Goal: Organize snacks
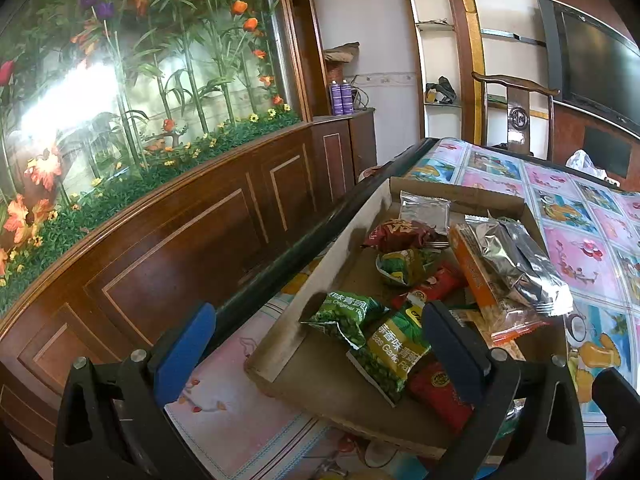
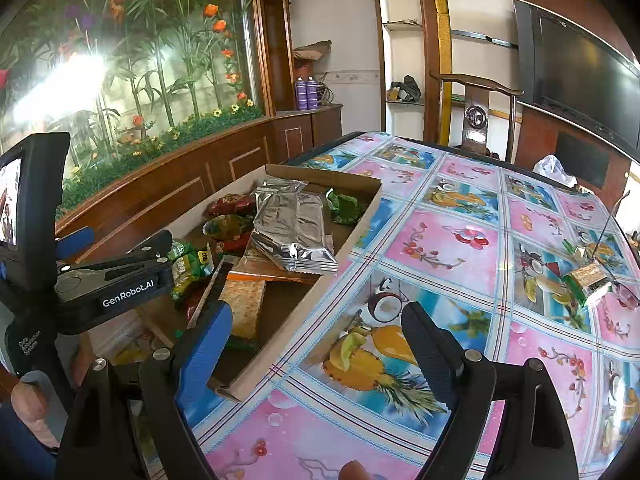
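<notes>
well, the snacks sit together in a shallow cardboard box (image 2: 360, 216) at the left edge of the table, which is covered with a glossy cloth (image 2: 452, 240) of pink and blue fruit squares. the biggest thing is a silver foil bag (image 2: 292, 232), crinkled and shiny, lying on top of an orange packet (image 1: 476, 276) with a clear window that shows pale crackers (image 2: 244, 304). beside them, toward the wooden wall side, there are two green pea packets (image 1: 352, 312) with white and yellow letters, overlapping each other, then small red packets (image 1: 440, 392), a dark red crumpled bag (image 1: 400, 234) and a small flat silver sachet (image 1: 424, 210) near the far wall of the box. one more green wrapper (image 2: 346, 206) lies in the far right corner of the box.

the left gripper (image 1: 320, 340) hangs over the near end of the box, its blue-padded fingers (image 1: 184, 348) spread wide with nothing between them; the green packets lie just under the gap. the right gripper (image 2: 316, 348) is over the table cloth just beside the box, its fingers (image 2: 432, 356) also wide apart and holding nothing; its left pad is above the near corner of the cardboard.

well apart, on the right side of the table, a small green and brown packet (image 2: 588, 280) lies alone on the cloth. behind the table stands a wooden chair (image 2: 476, 116), and a dark screen (image 2: 584, 76) hangs on the wall
</notes>
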